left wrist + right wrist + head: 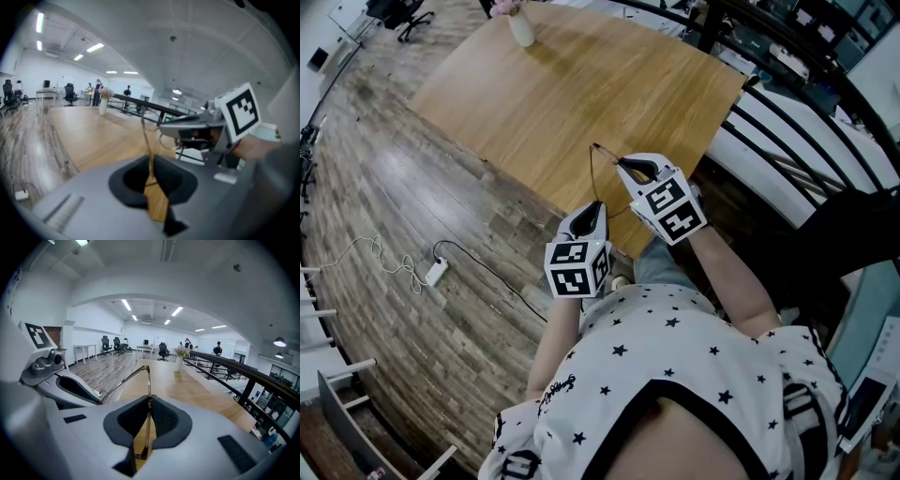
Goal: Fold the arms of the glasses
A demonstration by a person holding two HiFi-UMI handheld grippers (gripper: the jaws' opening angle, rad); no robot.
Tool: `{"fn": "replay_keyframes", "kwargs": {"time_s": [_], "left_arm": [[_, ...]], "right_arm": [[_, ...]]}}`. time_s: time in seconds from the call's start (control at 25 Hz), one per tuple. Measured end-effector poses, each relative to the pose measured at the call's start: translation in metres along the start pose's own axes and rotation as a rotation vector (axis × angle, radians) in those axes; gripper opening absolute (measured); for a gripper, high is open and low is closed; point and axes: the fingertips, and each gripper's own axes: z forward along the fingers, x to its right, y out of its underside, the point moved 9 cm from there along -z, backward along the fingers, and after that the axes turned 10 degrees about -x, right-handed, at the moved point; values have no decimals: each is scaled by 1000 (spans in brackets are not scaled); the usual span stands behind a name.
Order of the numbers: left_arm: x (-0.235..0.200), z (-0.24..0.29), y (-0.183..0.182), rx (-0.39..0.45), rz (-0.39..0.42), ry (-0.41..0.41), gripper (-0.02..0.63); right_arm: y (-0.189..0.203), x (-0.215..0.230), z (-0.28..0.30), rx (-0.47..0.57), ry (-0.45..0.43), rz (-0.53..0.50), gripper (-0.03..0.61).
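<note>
Glasses (148, 380) held over the wooden table (544, 84): left gripper (596, 206) pinched on one thin wire end, right gripper (623, 166) clamped on the other.

My left gripper (596, 204) and right gripper (623, 164) are pale grey-white with black pads (166, 418). Each carries a white marker cube (577, 268) printed with black squares. The glasses (592, 173) are thin dark wire, brownish-gold up close. The table (562, 84) is warm light-brown wood with a fine grain, and the floor (384, 187) is grey-brown planks. My shirt (675, 356) is white, dotted with small black stars and edged with black trim. The vase (521, 26) is white and holds pink flowers (180, 350).
</note>
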Motion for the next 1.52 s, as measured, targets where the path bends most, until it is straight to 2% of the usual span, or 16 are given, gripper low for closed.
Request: {"fn": "replay_keyframes", "kwargs": {"time_s": [0.44,1.52], "left_arm": [[19,10,-9,-20,27,4,32],[32,25,-18,-66,117,52,29]], "right_arm": [[-2,-4,-5,48,15,31,31],[-1,-14,-3,71,-37,61,31]]}}
